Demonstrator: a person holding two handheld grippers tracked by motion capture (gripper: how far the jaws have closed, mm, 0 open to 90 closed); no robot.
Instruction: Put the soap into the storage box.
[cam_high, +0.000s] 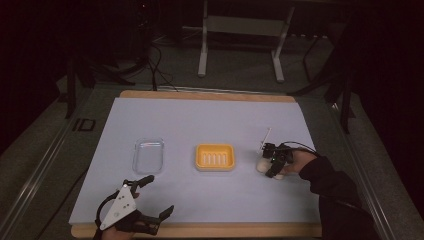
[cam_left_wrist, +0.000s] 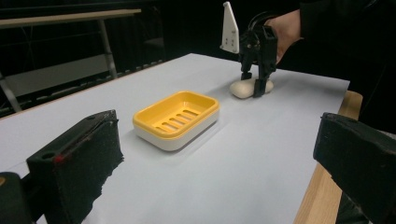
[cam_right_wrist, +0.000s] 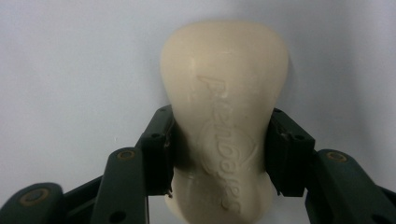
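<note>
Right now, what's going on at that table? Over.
Right gripper shut on cream soap bar, soap on white sheet. Left gripper open, idle. Yellow soap dish beside it, path clear.

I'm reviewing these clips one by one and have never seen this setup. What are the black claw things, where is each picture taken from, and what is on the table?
There is no robot here: a person holds a hand-held two-jaw tool in each hand. The high view looks down on the table from the person's side. Each of the other two views comes from a camera riding on one tool, looking along its jaws.

On the white sheet lie a clear lid, a yellow soap dish and a cream soap bar.

The right tool points down at the bar; in its own view both pads press the bar's sides, so it is shut on the bar, which appears to rest on the sheet.

The left tool sits at the near edge, jaws wide apart with nothing between them.
</note>
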